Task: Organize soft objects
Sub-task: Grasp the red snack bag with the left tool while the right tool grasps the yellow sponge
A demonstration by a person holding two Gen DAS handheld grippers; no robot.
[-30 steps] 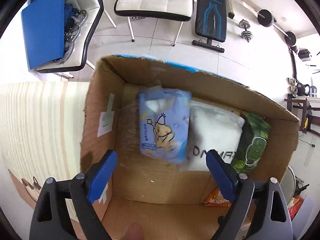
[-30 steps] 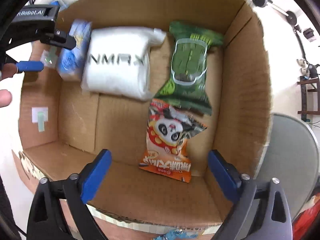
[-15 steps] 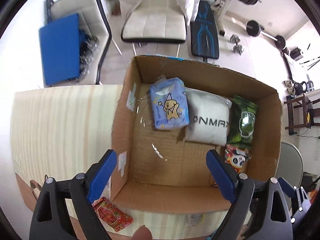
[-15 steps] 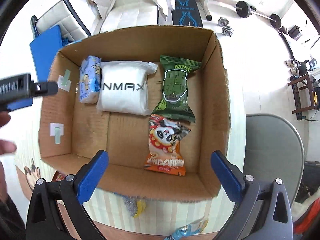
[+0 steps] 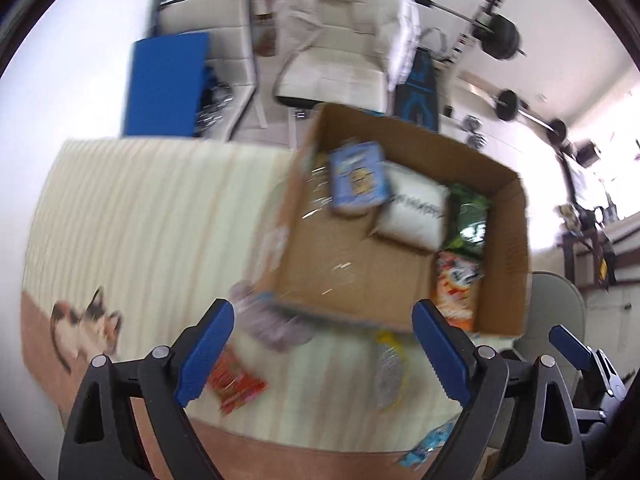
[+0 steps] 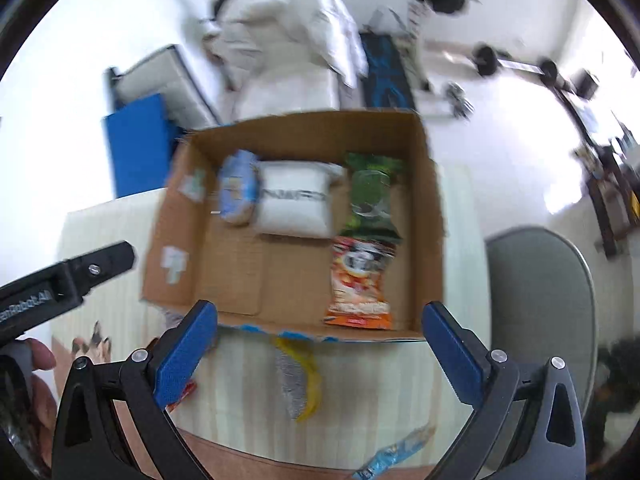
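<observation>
An open cardboard box [image 5: 508, 240] [image 6: 428, 216] stands on the striped table. Inside lie a blue tissue pack [image 5: 358, 178] [image 6: 236, 188], a white pack [image 5: 414, 210] [image 6: 294, 204], a green packet [image 5: 468, 220] [image 6: 372, 196] and an orange panda snack bag [image 5: 456, 292] [image 6: 360, 280]. On the table in front of the box lie a red packet [image 5: 236, 384], a silver-and-yellow packet [image 5: 388, 368] [image 6: 298, 384], a greyish pack [image 5: 276, 324] and a light blue wrapper [image 5: 428, 446] [image 6: 392, 456]. My left gripper [image 5: 320, 352] and right gripper [image 6: 320, 356] are both open and empty, held above the table's near side.
A cat picture [image 5: 86, 328] marks the tablecloth at the left. White chairs [image 5: 340, 72], a blue board [image 5: 164, 84] and weights [image 5: 504, 36] stand behind the table. A grey round seat [image 6: 540, 300] is at the right. The other gripper's arm [image 6: 64, 276] shows at the left.
Both grippers have pulled back and up from the box, still open. The loose packets on the table in front of the box have come into view.
</observation>
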